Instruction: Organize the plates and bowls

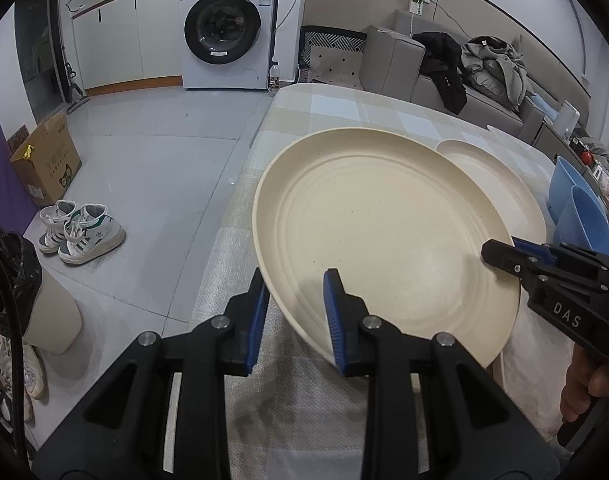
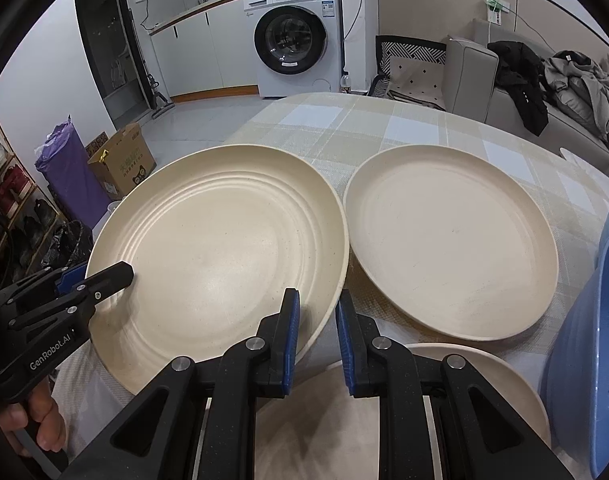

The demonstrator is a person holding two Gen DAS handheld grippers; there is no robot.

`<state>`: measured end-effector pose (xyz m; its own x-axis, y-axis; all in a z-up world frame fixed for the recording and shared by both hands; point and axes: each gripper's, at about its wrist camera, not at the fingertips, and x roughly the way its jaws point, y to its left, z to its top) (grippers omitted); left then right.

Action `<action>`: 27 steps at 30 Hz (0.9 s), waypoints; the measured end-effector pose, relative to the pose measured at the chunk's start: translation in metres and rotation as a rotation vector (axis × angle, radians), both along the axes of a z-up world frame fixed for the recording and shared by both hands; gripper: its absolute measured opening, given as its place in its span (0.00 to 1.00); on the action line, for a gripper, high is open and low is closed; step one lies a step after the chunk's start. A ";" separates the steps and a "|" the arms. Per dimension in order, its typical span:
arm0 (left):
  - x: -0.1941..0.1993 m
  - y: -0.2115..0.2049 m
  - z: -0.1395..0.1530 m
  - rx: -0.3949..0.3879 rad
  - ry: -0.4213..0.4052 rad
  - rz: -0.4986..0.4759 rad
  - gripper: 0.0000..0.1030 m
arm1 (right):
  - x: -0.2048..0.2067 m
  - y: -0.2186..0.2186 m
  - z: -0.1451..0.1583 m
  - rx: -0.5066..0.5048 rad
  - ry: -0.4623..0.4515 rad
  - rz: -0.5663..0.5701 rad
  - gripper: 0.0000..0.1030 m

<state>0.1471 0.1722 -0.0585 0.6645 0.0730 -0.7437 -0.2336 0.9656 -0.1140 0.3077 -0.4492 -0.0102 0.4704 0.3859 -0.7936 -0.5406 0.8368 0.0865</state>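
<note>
A large cream ridged plate (image 1: 384, 240) (image 2: 220, 248) is held tilted over the table's left edge. My left gripper (image 1: 296, 312) is shut on its near-left rim and shows in the right wrist view (image 2: 100, 280). My right gripper (image 2: 318, 328) is shut on its right rim and shows in the left wrist view (image 1: 500, 256). A second cream plate (image 2: 452, 240) (image 1: 500, 184) lies flat on the table to the right. A third cream plate (image 2: 336, 420) lies under my right gripper. Blue bowls (image 2: 584, 352) (image 1: 580, 212) stand at the far right.
The table (image 2: 344, 124) has a checked cloth. To the left the floor holds white sneakers (image 1: 80, 232), a cardboard box (image 1: 44, 164) and a bin (image 1: 52, 312). A washing machine (image 1: 224, 28) and a grey sofa (image 1: 444, 68) with clothes stand behind.
</note>
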 end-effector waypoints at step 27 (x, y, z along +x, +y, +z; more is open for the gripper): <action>-0.031 -0.049 0.045 0.036 -0.052 -0.098 0.24 | -0.026 -0.051 0.035 0.028 -0.057 -0.064 0.18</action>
